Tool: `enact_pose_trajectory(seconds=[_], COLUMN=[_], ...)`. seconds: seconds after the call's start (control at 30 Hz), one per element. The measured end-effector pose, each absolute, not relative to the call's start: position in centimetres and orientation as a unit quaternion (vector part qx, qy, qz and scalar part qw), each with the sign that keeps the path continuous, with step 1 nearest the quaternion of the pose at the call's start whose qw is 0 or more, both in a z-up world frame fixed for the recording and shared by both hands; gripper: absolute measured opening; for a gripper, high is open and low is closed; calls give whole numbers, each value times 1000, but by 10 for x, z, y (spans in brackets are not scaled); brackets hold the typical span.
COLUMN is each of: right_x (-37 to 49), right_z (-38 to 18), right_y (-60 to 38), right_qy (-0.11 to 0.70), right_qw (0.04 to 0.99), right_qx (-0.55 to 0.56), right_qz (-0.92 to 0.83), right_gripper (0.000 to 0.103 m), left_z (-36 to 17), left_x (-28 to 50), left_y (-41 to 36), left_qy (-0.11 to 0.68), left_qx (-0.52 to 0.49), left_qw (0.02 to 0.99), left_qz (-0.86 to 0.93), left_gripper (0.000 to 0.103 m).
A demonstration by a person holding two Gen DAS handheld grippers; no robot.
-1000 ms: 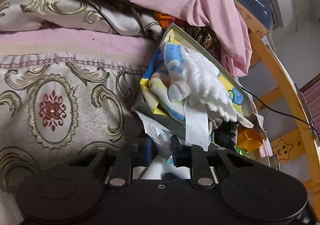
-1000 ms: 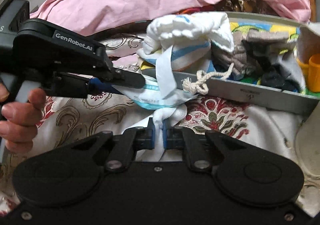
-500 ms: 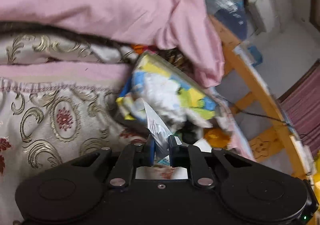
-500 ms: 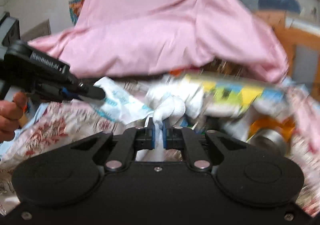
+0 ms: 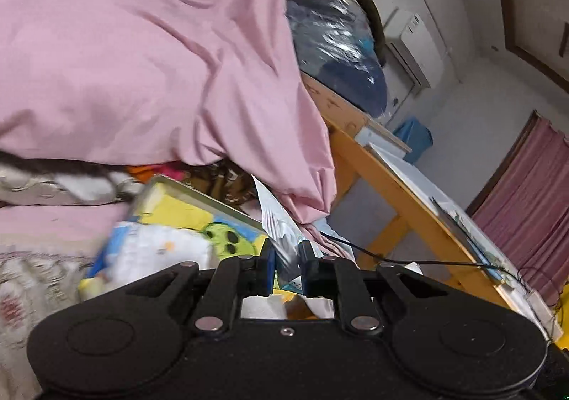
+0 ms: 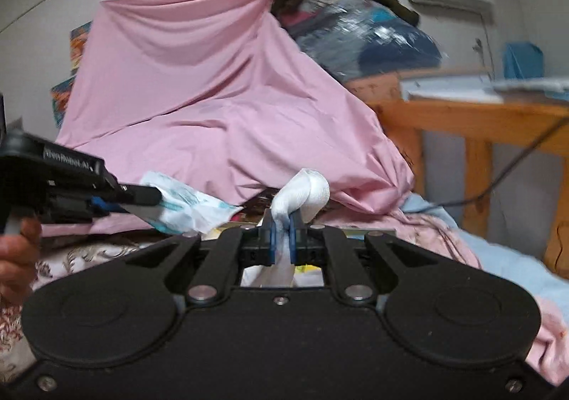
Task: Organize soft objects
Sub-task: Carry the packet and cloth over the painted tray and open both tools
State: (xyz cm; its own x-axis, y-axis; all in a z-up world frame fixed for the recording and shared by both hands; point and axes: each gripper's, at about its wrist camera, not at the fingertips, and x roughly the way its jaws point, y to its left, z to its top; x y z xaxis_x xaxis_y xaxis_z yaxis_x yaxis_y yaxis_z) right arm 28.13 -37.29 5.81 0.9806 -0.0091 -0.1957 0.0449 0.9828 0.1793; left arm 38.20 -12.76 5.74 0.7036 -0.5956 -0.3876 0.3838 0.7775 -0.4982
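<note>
Right wrist view: right gripper (image 6: 282, 235) jaws clamp a white cloth (image 6: 306, 191); left gripper (image 5: 287, 270) jaws pinch its crinkled blue-printed part (image 5: 281, 232).

left gripper (image 5: 287, 268) clamped, right gripper (image 6: 282, 235) clamped

A large draped pink sheet (image 6: 220, 108) lies behind a shallow cartoon-printed tray (image 5: 199, 215), with a wooden table (image 6: 473, 115) to the right and a patterned bedspread (image 5: 32, 279) left of the tray.

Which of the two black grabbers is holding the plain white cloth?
The right gripper: its blue pads pinch the rolled white cloth. The left gripper holds a crinkly white-and-blue printed packet instead.
</note>
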Motion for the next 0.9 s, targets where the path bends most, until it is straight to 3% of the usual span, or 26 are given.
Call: enact_pose_trajectory(seconds=[0.43, 0.73, 0.9], right_x=[318, 329, 330], right_z=[-10, -22, -19], right_y=[-432, -426, -424], right_qy=[155, 165, 166], right_qw=[972, 969, 969], right_qx=[176, 181, 181], right_qz=[-27, -27, -36], right_gripper=[2, 3, 7], left_z=[-30, -44, -44], left_x=[434, 437, 437], left_y=[-197, -205, -205], left_qy=[333, 345, 348], left_qx=[-133, -113, -110], left_qw=[894, 894, 894], left_qz=[-268, -261, -260], left_gripper=[14, 15, 24])
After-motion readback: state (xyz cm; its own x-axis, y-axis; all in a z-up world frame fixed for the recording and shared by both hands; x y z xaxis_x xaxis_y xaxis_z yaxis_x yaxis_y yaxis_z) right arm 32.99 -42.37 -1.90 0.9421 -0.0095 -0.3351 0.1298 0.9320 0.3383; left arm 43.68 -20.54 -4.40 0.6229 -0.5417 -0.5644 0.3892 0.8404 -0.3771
